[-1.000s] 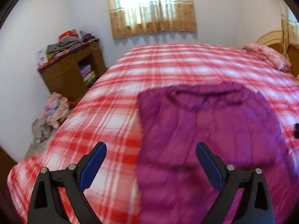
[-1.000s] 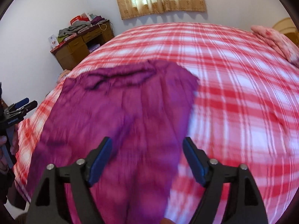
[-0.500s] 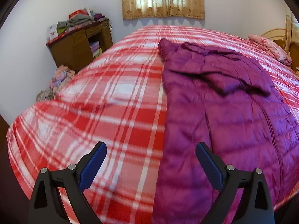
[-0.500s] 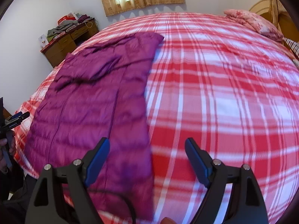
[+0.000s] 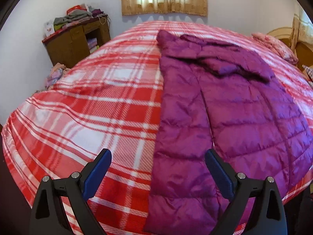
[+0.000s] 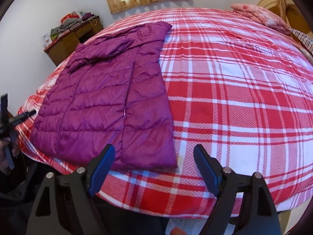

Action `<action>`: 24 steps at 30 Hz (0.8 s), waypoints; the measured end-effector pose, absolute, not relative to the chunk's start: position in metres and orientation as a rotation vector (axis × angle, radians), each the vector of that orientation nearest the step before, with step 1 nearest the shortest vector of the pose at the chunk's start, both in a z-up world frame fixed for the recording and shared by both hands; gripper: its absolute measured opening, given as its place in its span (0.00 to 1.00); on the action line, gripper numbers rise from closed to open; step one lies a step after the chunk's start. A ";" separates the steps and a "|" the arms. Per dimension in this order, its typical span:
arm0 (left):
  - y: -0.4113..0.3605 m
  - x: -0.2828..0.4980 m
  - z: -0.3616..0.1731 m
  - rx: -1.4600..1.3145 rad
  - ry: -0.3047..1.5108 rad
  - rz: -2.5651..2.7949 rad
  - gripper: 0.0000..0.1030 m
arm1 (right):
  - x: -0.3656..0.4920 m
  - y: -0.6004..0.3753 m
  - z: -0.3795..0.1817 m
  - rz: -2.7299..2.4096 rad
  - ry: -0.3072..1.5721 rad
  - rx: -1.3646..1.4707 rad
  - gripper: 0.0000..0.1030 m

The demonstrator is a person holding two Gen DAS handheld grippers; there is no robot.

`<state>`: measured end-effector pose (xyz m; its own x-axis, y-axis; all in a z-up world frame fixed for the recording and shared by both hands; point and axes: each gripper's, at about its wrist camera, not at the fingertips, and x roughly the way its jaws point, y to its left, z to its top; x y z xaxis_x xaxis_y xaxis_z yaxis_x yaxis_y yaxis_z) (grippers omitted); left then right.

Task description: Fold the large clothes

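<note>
To the left of the purple quilted puffer jacket [image 5: 225,117], against the wall, stood a brown wooden cabinet [image 5: 74,43] with clothes heaped on top, well apart from the jacket and out of the way of the work. The left gripper [image 5: 158,173] hovered at the jacket's near left edge, its blue-padded jaws spread wide and holding nothing, probably so it could close on that edge for the next fold. The jacket itself lay flat on the red and white plaid bedspread [image 5: 97,107], hem toward the person and collar toward the window, with a sleeve folded across the chest; it was likely spread near the bed's edge to stay within reach. To the jacket's right, the right gripper [image 6: 154,169] hung just off the hem's near right corner, jaws likewise released and empty. Far beyond the jacket's right side, a pink floral pillow [image 6: 260,17] rested at the headboard.
</note>
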<state>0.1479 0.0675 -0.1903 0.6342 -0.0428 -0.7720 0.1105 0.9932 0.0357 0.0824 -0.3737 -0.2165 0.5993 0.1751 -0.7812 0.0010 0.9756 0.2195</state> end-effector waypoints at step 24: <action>0.065 0.079 -0.077 0.009 0.600 -0.389 0.05 | 0.045 -0.373 -0.131 0.220 0.600 0.311 0.08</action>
<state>0.0785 0.0649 -0.0773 0.7548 -0.3545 -0.5519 0.3596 0.9273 -0.1038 0.0446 -0.3734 -0.1308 0.8043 0.2914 -0.5179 -0.1126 0.9305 0.3487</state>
